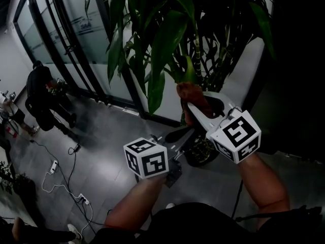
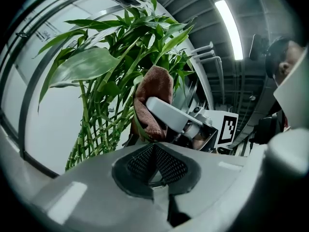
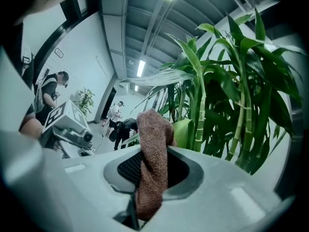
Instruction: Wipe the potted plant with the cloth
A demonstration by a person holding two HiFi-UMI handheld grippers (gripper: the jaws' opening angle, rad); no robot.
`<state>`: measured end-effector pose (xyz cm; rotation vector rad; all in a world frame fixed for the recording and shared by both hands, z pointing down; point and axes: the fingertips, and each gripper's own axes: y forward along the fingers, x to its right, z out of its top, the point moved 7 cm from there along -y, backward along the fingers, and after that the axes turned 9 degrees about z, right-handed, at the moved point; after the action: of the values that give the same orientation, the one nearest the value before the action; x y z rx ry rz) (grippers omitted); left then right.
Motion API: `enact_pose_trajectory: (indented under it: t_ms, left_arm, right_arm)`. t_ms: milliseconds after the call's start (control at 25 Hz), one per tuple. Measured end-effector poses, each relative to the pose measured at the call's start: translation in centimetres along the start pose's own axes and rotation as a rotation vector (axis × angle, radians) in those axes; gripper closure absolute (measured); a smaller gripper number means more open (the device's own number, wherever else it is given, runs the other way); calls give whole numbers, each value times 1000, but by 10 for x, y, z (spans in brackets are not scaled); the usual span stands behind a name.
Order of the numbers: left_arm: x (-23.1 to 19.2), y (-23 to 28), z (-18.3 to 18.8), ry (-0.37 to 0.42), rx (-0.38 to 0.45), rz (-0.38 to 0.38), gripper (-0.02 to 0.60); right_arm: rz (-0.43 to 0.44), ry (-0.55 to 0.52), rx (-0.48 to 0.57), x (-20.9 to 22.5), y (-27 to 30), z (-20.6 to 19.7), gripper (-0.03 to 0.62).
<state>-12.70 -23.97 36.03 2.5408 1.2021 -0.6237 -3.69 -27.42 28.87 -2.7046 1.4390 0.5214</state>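
Right gripper [image 3: 150, 174] clamps the cloth [image 3: 153, 139] — long axis upright, perhaps touching a leaf [image 3: 183, 132]; left gripper [image 2: 155, 166] closed.

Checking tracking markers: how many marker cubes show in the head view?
2. One marker cube sits low in the middle; the other is right of it, near the brown cloth. None seems hidden.

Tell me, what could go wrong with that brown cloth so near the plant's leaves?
The right gripper pinches just one fold of the cloth, so it might slip out. The left gripper is shut, empty and off the plant, so an unsupported leaf could bend or tear under pressure.
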Motion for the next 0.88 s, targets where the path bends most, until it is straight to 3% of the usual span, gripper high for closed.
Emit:
enact_pose_trajectory:
  t_ms: [560,880]
  left_arm:
    - [-4,-3,5,40,24,32,563]
    - [-6,-21,14,156,59,128,530]
  right_arm:
    - [50,12,4,-23,-21,-8,523]
    - [136,33,-27,-37,-37,-10,523]
